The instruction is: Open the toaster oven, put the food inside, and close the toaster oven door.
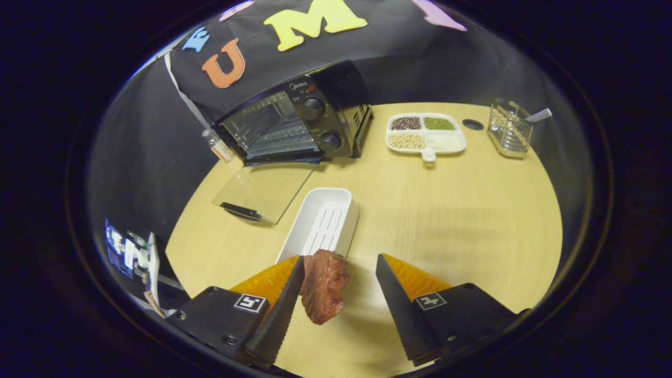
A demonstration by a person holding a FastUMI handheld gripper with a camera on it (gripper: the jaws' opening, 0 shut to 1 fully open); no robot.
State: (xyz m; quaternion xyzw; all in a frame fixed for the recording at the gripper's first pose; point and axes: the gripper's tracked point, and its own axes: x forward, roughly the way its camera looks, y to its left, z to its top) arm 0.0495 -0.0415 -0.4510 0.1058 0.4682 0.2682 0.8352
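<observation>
Your gripper (340, 273) has its fingers spread wide, so nothing is clamped. The meat (324, 286) sits between them, up against the inner face of the left finger (286, 299) and apart from the right finger (394, 294). Whether the meat rests on the table (446, 220) or clings to that left finger, you cannot tell from here; a soft shadow lies on the wood just beside it.

Just ahead of the fingers stands the white tray (325, 220), long and narrow, with a slotted floor. Its near end lies right behind the meat.

Beyond the tray is the oven (299, 118), turned at an angle near the table's far left edge. Its glass door (262, 191) is already down, lying flat toward you with the dark handle (240, 211) at its near edge. You can see the wire rack (273, 131) inside the cavity and two knobs (320, 123) on the panel beside it.

To the right of the oven sits a divided dish (426, 134) with grains and beans in its compartments. Farther right stands a wire holder (508, 128) with a utensil handle sticking out of it. A small bottle (218, 146) stands at the oven's left side.
</observation>
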